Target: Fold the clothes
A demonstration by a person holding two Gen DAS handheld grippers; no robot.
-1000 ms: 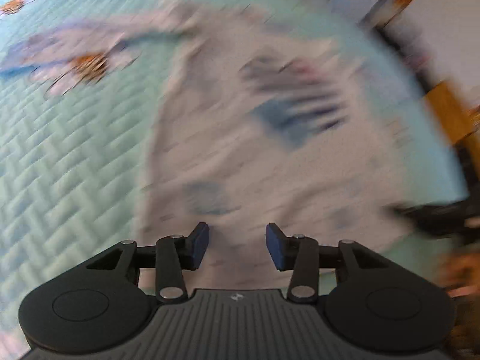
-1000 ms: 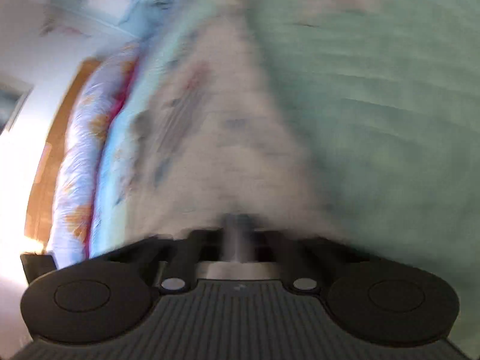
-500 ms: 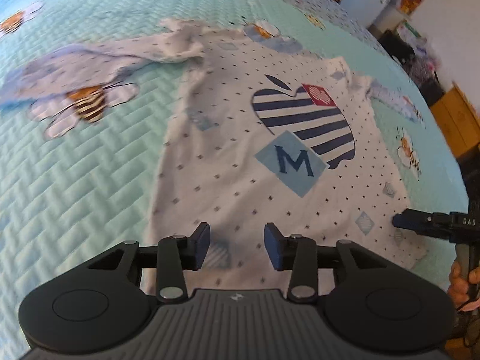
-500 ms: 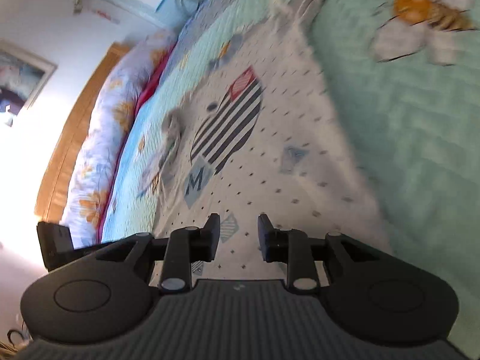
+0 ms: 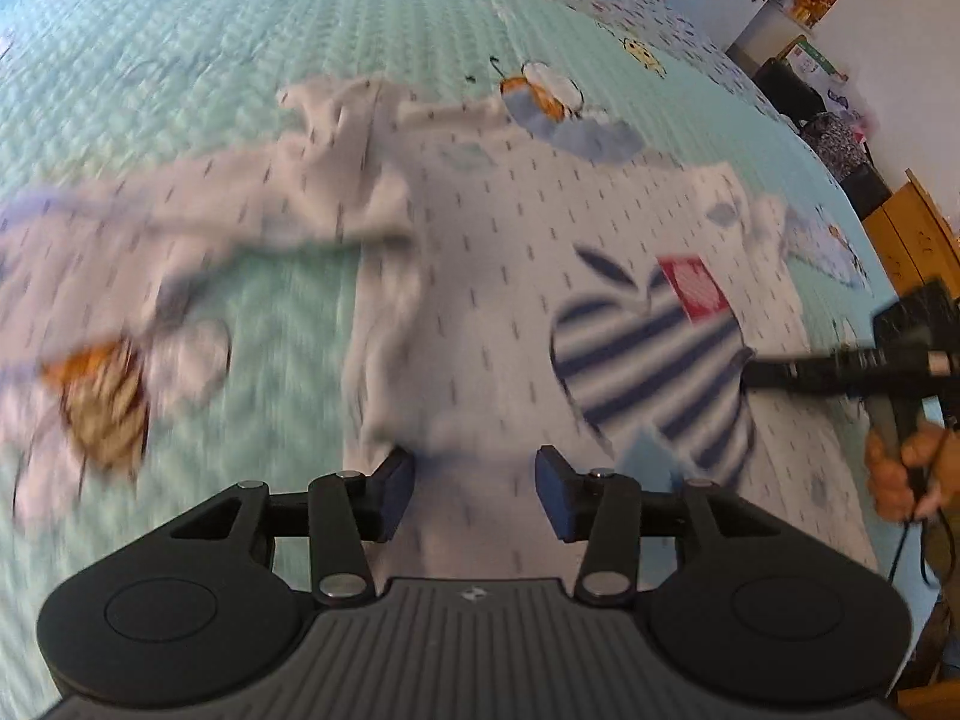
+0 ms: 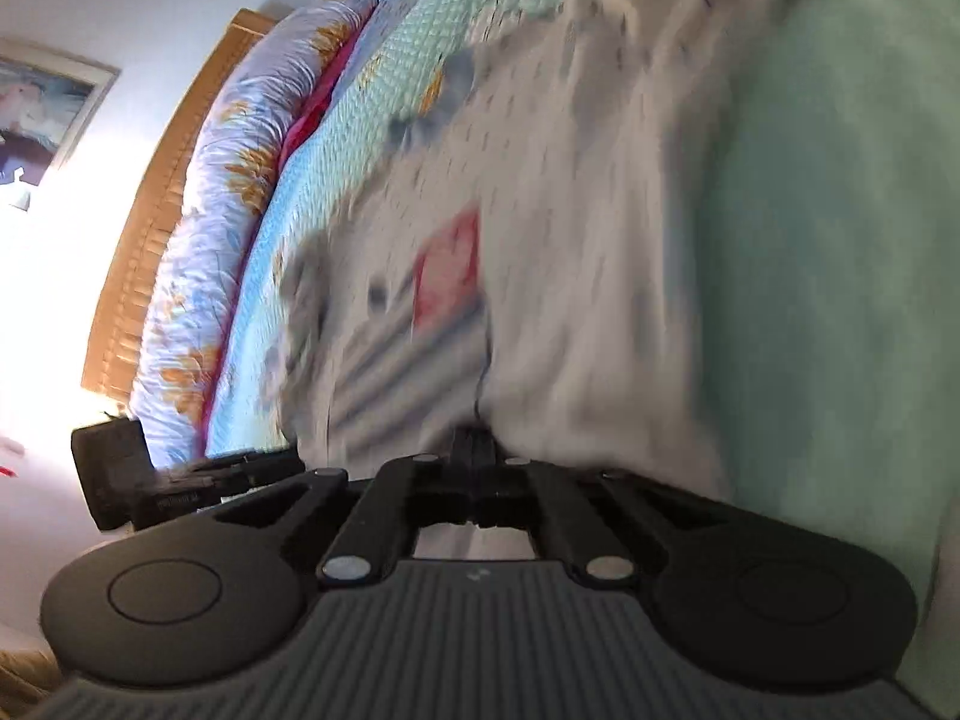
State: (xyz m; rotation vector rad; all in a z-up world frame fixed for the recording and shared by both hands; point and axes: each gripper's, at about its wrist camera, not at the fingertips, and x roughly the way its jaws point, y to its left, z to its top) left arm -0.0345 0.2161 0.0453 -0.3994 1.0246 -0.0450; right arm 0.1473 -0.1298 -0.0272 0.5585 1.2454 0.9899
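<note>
Dotted white shirt on the bed, pinched by our right gripper.

The white dotted shirt [image 5: 480, 276] with its striped apple print lies spread on the mint quilted bedspread [image 5: 180, 60], one sleeve trailing off to the left over a bee motif. Our left gripper [image 5: 474, 483] hovers over the shirt's near edge with its blue-padded fingers [image 5: 555, 480] spread apart, holding nothing. In the right wrist view our right gripper [image 6: 478, 450] has its fingers pressed together on a bunched fold of the shirt [image 6: 570, 210]. From the left wrist view, the right gripper [image 5: 756, 375] reaches in at the apple print's right edge, a hand [image 5: 909, 474] around its handle. Both views are motion-blurred.
</note>
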